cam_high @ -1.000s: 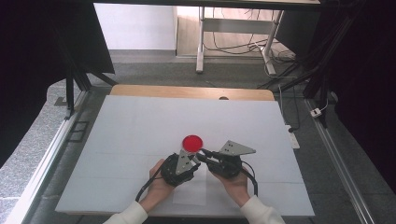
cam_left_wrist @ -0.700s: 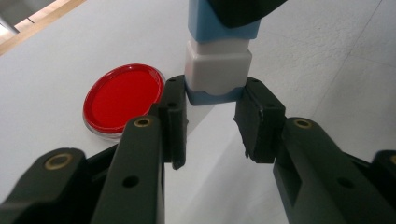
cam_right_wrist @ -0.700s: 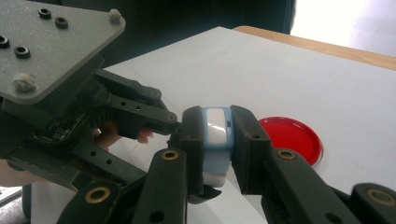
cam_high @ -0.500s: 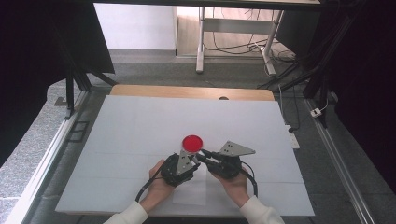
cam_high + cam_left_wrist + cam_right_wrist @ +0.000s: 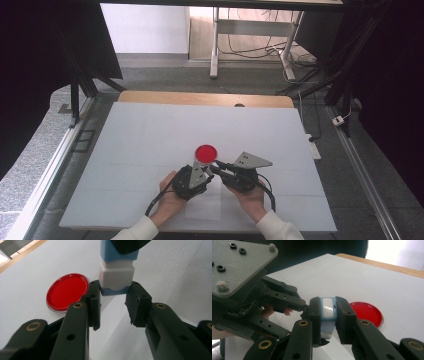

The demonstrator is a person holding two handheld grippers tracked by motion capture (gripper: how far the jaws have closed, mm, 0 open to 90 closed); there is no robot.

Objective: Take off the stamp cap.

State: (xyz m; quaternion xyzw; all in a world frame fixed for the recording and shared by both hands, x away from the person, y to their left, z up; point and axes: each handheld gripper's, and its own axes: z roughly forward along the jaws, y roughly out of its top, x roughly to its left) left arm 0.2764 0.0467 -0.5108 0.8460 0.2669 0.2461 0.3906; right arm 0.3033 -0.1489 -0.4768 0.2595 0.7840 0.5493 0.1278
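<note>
Right claw (image 5: 329, 315) around blue-white block (image 5: 327, 312)

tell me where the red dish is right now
The red dish sits on the white table, near the middle, just beyond the two tool tips. In the left gripper view it lies left of the blue-and-white block that the right tool holds.

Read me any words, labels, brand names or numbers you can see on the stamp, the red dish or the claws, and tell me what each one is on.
There is no readable text.
Blue-and-white stamp: plain faces, no label or brand.
Red dish: plain red, no marking.
Left claw and right claw: black jaws with screws and holes, no print.
Grey plate on the left claw: bolts and holes, no lettering.
White table sheet: blank.
</note>
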